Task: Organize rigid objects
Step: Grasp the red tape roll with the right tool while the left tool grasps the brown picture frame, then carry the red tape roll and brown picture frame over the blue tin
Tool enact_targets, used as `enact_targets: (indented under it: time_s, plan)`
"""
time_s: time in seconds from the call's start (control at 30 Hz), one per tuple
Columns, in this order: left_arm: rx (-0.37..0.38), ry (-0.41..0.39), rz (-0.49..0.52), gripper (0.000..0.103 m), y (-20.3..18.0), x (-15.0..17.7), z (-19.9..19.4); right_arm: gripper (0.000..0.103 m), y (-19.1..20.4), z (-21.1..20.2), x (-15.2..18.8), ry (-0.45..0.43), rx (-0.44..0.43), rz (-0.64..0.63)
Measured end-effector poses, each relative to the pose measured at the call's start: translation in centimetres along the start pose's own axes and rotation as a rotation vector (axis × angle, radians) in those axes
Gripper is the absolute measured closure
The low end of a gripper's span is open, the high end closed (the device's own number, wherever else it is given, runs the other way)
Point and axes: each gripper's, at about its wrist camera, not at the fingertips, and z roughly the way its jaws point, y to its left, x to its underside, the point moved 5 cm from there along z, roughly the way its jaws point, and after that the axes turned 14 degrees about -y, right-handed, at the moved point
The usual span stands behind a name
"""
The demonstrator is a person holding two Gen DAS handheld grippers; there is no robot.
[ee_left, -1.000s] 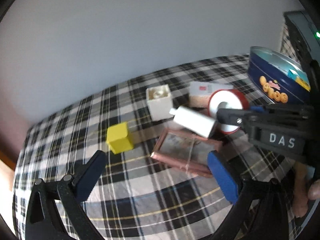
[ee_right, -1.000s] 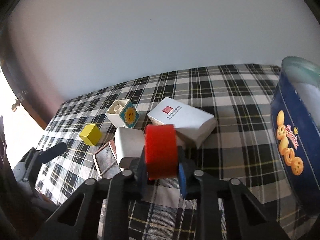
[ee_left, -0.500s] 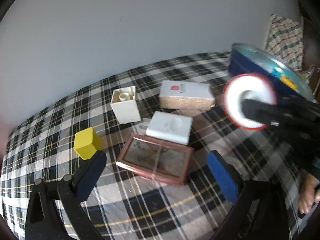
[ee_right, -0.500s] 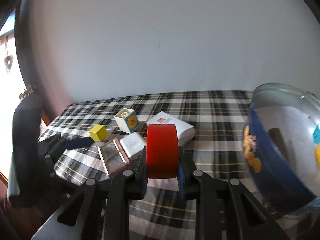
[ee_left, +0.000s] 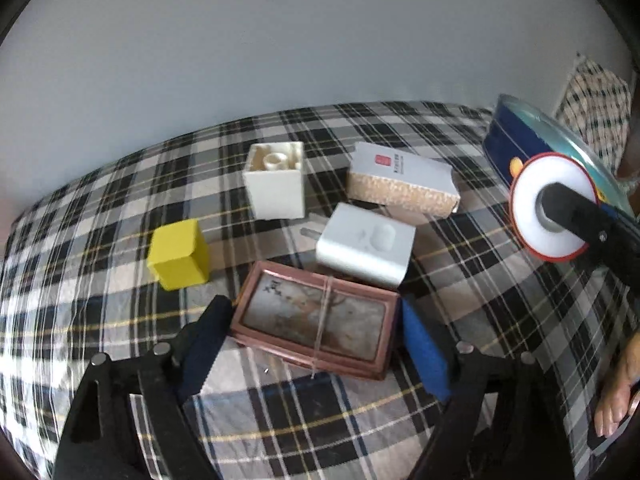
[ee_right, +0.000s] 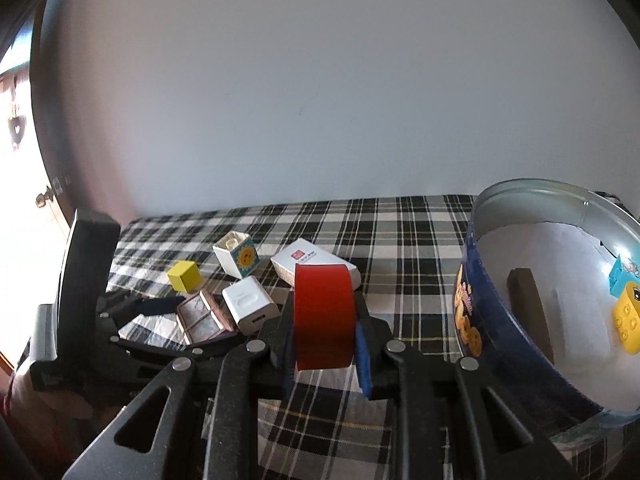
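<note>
My left gripper [ee_left: 314, 336] points down at a flat pink-brown framed box [ee_left: 316, 320] on the checked cloth. Its jaws are closing, with the box between the blue pads, close to both of its ends. My right gripper [ee_right: 324, 332] is shut on a red tape roll [ee_right: 324, 316] and holds it above the cloth, just left of the blue cookie tin [ee_right: 492, 332]. The left wrist view shows the roll's white side [ee_left: 554, 206] in front of the tin. Behind the framed box lie a white charger [ee_left: 366, 246], a yellow cube [ee_left: 180, 254], a white stud block [ee_left: 276, 190] and a white carton [ee_left: 400, 180].
The open tin holds a yellow brick [ee_right: 628, 320], a teal block [ee_right: 622, 276] and a brown piece [ee_right: 528, 304]. A plain wall stands behind the cloth-covered surface. A person's hand [ee_left: 616, 392] shows at the right edge of the left wrist view.
The left jaws have narrowed around the framed box, which now sits between the pads. The right gripper has carried the red roll up and to the right, nearer the tin.
</note>
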Motion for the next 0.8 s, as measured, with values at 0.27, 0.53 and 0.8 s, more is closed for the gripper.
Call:
enact_targets:
  time_s: [0.27,0.53,0.8]
  plan:
    - [-0.120,-0.240,-0.164,0.019,2.6,-1.1,-5.1,0.077,0.2,-2.1,-1.7,-0.115,-0.001,-0.004]
    - [-0.239,-0.383,-0.220,0.019,1.5,-2.0,-6.9,0.077,-0.3,-4.8,-3.7,-0.235,0.037,-0.053]
    - [-0.242,-0.450,-0.212,0.019,-2.2,-3.1,-7.4,0.077,-2.2,-6.8,-4.3,-0.296,0.091,-0.116]
